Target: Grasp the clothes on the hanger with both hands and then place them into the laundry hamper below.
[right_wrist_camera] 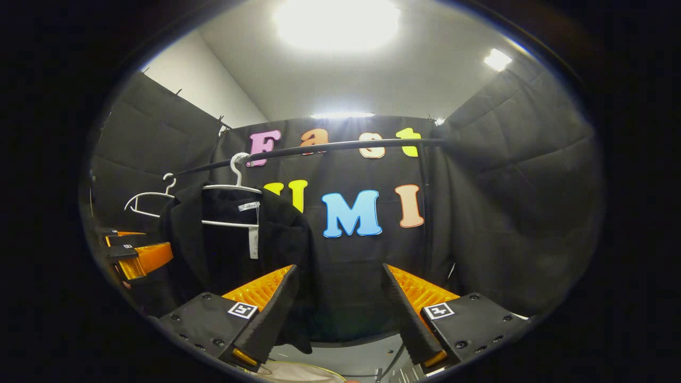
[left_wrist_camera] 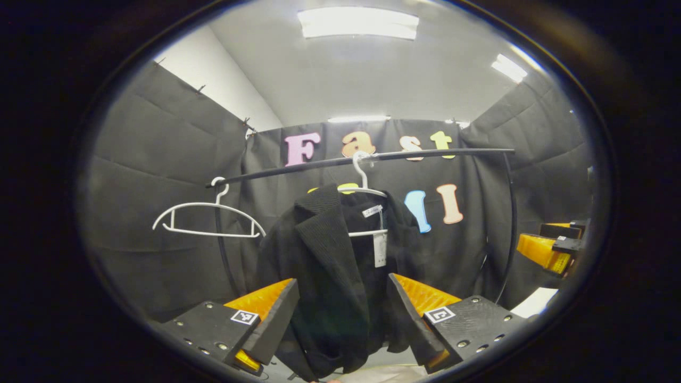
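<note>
A black ribbed jacket (left_wrist_camera: 330, 276) with a white tag hangs on a white hanger (left_wrist_camera: 367, 191) from the black rail (left_wrist_camera: 372, 157). The left gripper (left_wrist_camera: 343, 314) and the right gripper (right_wrist_camera: 338, 308) are both spread wide, holding nothing.

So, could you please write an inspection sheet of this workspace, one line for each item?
Surface: pale floor below the rail; little of it visible.
Job's things: black jacket hangs on a white hanger on the black rail; a pale rim at the bottom edge may be the hamper, cannot tell.
Clutter: an empty white hanger on the same rail.
Grippers: left gripper open, jacket between its fingers, not pressed; right gripper open, beside the jacket.
Cables: nothing seen for certain.
Surroundings: black cloth walls, white ceiling with lamps.
</note>
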{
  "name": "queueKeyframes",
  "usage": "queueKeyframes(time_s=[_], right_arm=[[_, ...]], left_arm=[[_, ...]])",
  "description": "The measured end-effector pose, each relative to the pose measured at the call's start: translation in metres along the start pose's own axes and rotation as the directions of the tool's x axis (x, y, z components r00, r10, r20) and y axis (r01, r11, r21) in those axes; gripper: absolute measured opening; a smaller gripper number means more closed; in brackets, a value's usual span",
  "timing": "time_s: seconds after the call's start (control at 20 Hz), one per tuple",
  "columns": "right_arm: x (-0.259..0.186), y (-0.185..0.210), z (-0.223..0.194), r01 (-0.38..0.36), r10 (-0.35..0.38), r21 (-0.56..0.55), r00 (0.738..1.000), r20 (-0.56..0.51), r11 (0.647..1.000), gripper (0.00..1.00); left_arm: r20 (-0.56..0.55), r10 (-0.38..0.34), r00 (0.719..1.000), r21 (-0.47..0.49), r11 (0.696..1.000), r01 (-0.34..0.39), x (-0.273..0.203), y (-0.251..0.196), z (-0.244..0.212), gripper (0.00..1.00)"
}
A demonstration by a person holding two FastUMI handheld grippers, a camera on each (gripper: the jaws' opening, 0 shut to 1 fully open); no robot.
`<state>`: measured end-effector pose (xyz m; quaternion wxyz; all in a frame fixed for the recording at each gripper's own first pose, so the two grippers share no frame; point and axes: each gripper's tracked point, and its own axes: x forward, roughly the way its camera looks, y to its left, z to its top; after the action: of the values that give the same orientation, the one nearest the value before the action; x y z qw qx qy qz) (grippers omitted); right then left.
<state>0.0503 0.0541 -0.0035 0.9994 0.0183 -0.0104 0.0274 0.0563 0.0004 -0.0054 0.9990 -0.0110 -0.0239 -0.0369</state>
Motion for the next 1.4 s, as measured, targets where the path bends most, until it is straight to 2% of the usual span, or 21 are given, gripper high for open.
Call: queueKeyframes(time_s=[0.25,0.5,0.7,1.0,1.1,1.4], right_arm=[[0.025,0.025,-0.003,-0.061,0.061,0.018,0.998,0.003,0.998,0.97],[0.063,0.043,-0.008,-0.151,0.151,0.039,0.989,-0.005,0.988,0.97],[0.093,0.060,-0.015,-0.243,0.244,0.050,0.970,-0.018,0.969,0.96],[0.130,0.091,-0.030,-0.359,0.362,0.084,0.932,-0.031,0.930,0.96],[0.143,0.101,-0.039,-0.386,0.390,0.082,0.920,-0.044,0.919,0.94],[0.181,0.133,-0.069,-0.436,0.442,0.079,0.891,-0.100,0.897,0.96]], left_arm=[[0.010,-0.008,1.000,-0.005,1.000,0.008,0.014,-0.005,-0.003,0.96],[-0.007,0.047,0.999,-0.013,0.999,-0.047,0.037,-0.008,-0.011,0.98],[-0.015,0.115,0.993,0.007,0.993,-0.115,0.060,-0.011,-0.014,0.98],[-0.020,0.180,0.983,0.055,0.982,-0.179,0.088,-0.013,-0.025,0.97],[-0.023,0.202,0.979,0.066,0.978,-0.200,0.096,-0.010,-0.031,0.99],[-0.041,0.269,0.962,0.088,0.960,-0.265,0.115,0.001,-0.042,0.98]])
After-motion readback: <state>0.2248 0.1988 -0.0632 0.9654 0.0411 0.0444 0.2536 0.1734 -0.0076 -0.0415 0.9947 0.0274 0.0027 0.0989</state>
